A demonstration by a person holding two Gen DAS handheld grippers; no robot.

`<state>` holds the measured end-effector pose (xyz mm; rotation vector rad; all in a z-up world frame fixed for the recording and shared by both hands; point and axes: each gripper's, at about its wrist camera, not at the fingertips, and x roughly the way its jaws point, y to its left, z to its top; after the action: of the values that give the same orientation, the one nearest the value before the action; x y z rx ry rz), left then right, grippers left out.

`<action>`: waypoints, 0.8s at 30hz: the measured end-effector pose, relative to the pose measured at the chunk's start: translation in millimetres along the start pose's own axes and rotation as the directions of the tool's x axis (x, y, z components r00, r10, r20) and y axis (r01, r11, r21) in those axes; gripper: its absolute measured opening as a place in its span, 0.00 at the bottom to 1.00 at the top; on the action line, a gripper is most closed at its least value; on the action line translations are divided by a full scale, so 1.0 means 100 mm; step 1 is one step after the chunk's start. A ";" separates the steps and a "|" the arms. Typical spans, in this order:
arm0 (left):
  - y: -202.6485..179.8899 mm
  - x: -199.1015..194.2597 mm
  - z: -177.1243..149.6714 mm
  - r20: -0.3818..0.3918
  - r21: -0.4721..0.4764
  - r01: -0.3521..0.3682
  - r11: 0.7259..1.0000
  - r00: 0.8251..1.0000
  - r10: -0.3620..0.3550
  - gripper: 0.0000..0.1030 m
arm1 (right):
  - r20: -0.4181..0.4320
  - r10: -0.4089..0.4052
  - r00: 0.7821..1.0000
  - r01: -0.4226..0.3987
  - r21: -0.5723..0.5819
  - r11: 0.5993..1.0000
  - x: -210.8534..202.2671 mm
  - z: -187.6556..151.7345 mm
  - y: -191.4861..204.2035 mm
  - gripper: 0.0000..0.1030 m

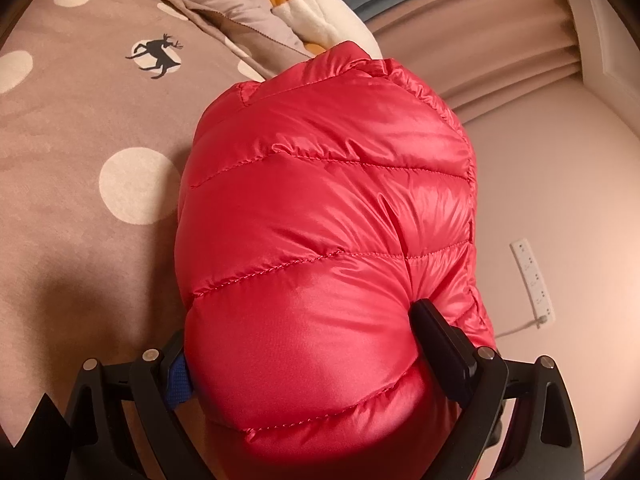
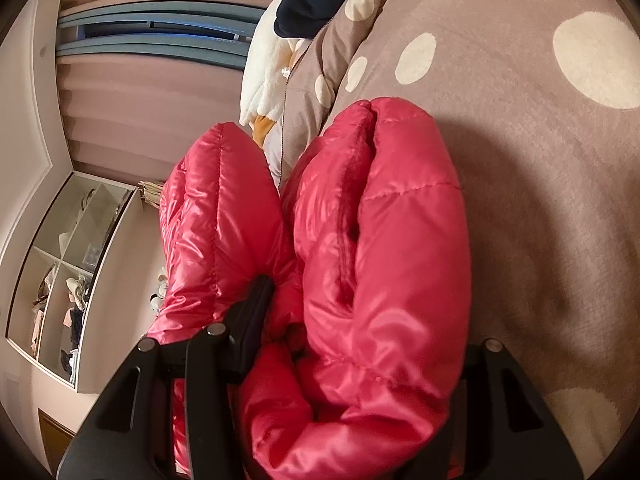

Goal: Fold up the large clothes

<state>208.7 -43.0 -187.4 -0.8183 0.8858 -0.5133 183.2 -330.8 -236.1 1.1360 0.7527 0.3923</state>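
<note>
Both tools, left tool and right tool, grip our red down jacket, its puffy bulk bulging between their fingers. Its long axis runs away from us above the spotted bed, so we judge the bundle must go down there, neither hand nearer.

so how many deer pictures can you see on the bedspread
1: a black deer silhouette on a cream dot of the brown dotted bedspread, beyond the red down jacket in the left wrist view. More may be hidden under the jacket.

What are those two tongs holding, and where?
Both grip the red puffer jacket: left tongs squeeze a folded bulge, right tongs clamp bunched folds.
</note>
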 end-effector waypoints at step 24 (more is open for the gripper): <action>-0.86 -0.97 0.09 0.164 0.183 0.120 0.976 0.975 -0.150 0.91 | 0.084 0.143 0.986 -0.116 -0.267 0.957 -0.46 -0.18 1.25 0.50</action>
<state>157.5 -23.9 -69.7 -0.7563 0.6155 -0.6182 149.2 -298.7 -109.9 0.9509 0.5200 0.5245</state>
